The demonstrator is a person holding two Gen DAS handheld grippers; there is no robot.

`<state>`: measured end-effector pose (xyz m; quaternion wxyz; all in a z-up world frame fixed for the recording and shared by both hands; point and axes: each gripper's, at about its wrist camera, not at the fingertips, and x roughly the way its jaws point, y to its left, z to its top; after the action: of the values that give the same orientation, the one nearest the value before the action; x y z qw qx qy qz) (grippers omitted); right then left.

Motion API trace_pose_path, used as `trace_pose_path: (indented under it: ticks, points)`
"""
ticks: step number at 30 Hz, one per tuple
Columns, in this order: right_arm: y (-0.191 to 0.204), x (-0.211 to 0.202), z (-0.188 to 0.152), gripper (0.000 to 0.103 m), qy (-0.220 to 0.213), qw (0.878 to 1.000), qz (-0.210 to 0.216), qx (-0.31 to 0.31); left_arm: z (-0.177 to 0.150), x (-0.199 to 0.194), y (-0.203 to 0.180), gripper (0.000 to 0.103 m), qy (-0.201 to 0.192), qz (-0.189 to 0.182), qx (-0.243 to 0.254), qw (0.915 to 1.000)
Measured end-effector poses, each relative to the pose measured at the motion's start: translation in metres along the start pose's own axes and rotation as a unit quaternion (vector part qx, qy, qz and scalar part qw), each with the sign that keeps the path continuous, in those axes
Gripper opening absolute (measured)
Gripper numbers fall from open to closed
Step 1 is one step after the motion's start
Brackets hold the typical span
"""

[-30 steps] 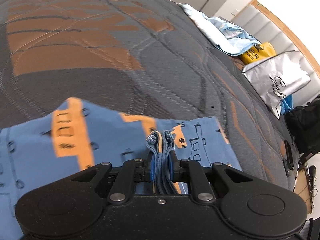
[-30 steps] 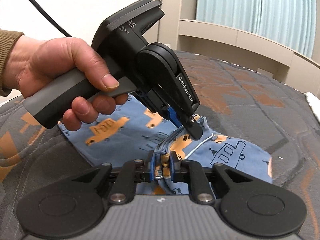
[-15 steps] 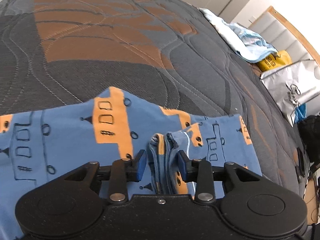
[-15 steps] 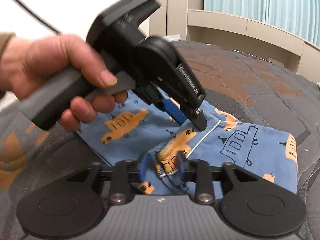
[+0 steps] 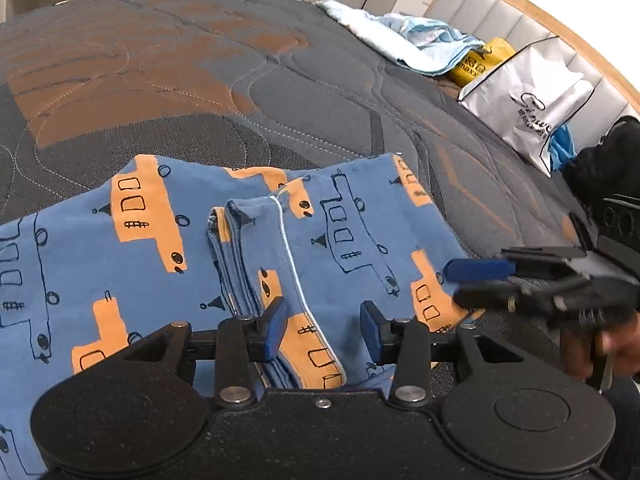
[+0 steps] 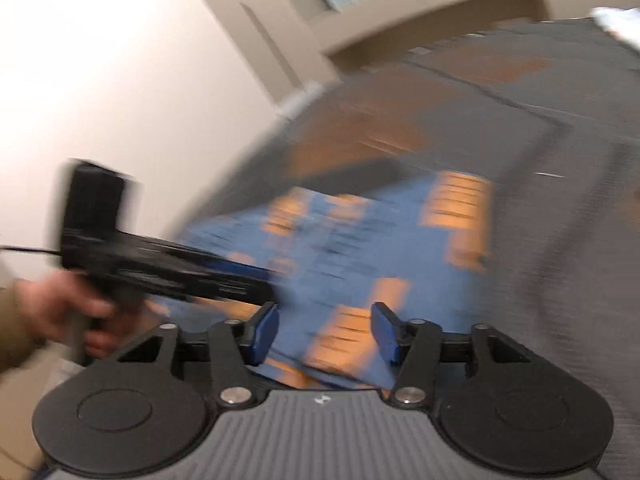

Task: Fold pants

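Observation:
Blue pants with orange vehicle prints lie folded on the quilted grey and orange bed. A folded-over layer with a white drawstring lies on top. My left gripper is open just above that layer, holding nothing. My right gripper is open and empty over the pants; its view is motion-blurred. The right gripper also shows in the left wrist view at the pants' right edge. The left gripper also shows in the right wrist view.
The bed stretches far ahead. At its far right lie a pale blue cloth pile, a yellow bag, a white paper bag and a black bag. A wall and cabinets stand beyond the bed.
Both grippers have opened and let go of the bunched pants edge. The fabric now lies flat on the folded pants. Both grippers have drawn back; the right one moves fast.

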<state>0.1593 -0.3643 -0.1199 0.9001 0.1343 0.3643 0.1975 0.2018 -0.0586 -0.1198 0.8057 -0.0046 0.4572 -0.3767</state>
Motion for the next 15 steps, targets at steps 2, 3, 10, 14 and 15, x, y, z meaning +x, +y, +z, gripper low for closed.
trace_pose_path:
  ticks: [2, 3, 10, 14, 15]
  points:
    - [-0.009, -0.015, 0.011, 0.055, -0.030, 0.999, 0.002, 0.020, -0.001, -0.003, 0.003, 0.043, -0.006, -0.005, -0.013, 0.9999]
    - [-0.009, -0.019, 0.018, 0.060, -0.043, 0.999, 0.007, 0.022, -0.001, -0.003, 0.005, 0.043, -0.008, -0.007, -0.018, 0.9998]
    - [-0.033, 0.050, 0.071, 0.070, -0.024, 0.995, 0.067, 0.066, -0.002, -0.003, -0.001, 0.044, -0.008, 0.004, -0.011, 0.9999]
    - [-0.063, 0.057, 0.073, 0.039, -0.005, 0.996, -0.001, 0.088, 0.000, -0.002, 0.001, 0.044, -0.007, 0.001, -0.021, 0.9998]
    - [-0.064, 0.051, 0.073, 0.040, -0.010, 0.996, -0.008, 0.086, 0.001, -0.001, 0.001, 0.044, -0.006, 0.000, -0.021, 0.9998]
